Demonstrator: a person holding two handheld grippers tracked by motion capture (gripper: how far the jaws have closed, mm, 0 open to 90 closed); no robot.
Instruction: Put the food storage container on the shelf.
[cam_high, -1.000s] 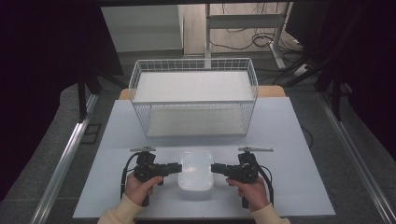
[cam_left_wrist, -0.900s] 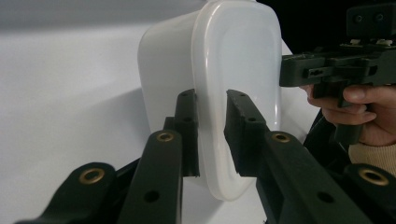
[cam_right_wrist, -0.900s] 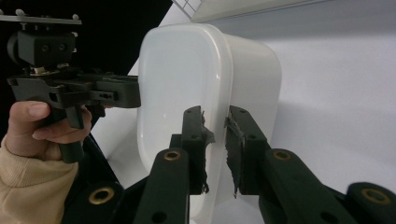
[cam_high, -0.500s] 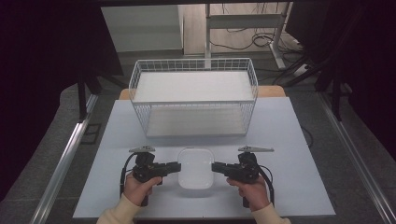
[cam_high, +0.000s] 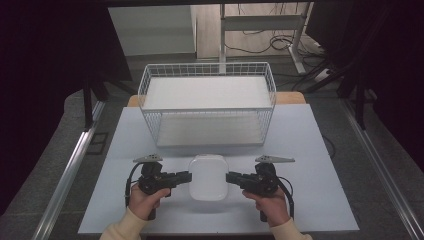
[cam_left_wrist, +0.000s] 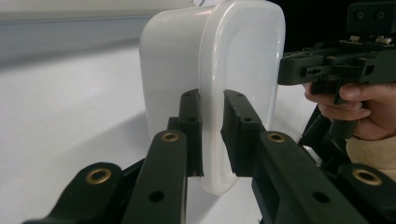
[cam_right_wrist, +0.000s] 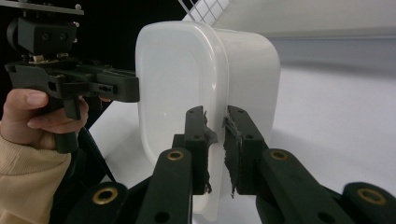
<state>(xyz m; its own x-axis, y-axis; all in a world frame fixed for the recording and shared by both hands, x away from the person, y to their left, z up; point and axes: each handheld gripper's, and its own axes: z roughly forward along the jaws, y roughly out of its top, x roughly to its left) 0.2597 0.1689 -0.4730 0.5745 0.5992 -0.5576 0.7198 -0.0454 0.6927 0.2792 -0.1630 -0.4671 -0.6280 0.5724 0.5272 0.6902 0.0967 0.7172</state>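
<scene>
— Where's the container right now?

— The white plastic container (cam_high: 208, 177) sits at the near middle of the white surface (cam_high: 320, 150), in front of the white wire basket (cam_high: 207, 102), well apart from it. I have it from both sides: my left claw (cam_high: 187, 177) on its left edge, my right claw (cam_high: 230, 178) on its right edge.

— Are the claws actually gripping?

— In the left gripper view, my left claw (cam_left_wrist: 212, 123) has its two black jaws drawn in on the container's rim (cam_left_wrist: 212, 93), one jaw each side of the thin lip, pads touching it. Same story in the right gripper view: my right claw (cam_right_wrist: 215, 140) is clamped on the opposite rim (cam_right_wrist: 215, 79), and the pads there look frayed at the edges.

— Is the container lifted?

— I can't tell; in the gripper views its edge runs down to the surface, and from above it looks flat and level.

— And your hands?

— My left hand (cam_high: 146, 199) and right hand (cam_high: 270, 205) wrap the handles, cream sleeves coming in from the near edge. Each gripper carries its grey three-cornered plate (cam_high: 148, 158) on top.

— Anything in the basket?

— It looks empty, with its mesh walls upright.
</scene>
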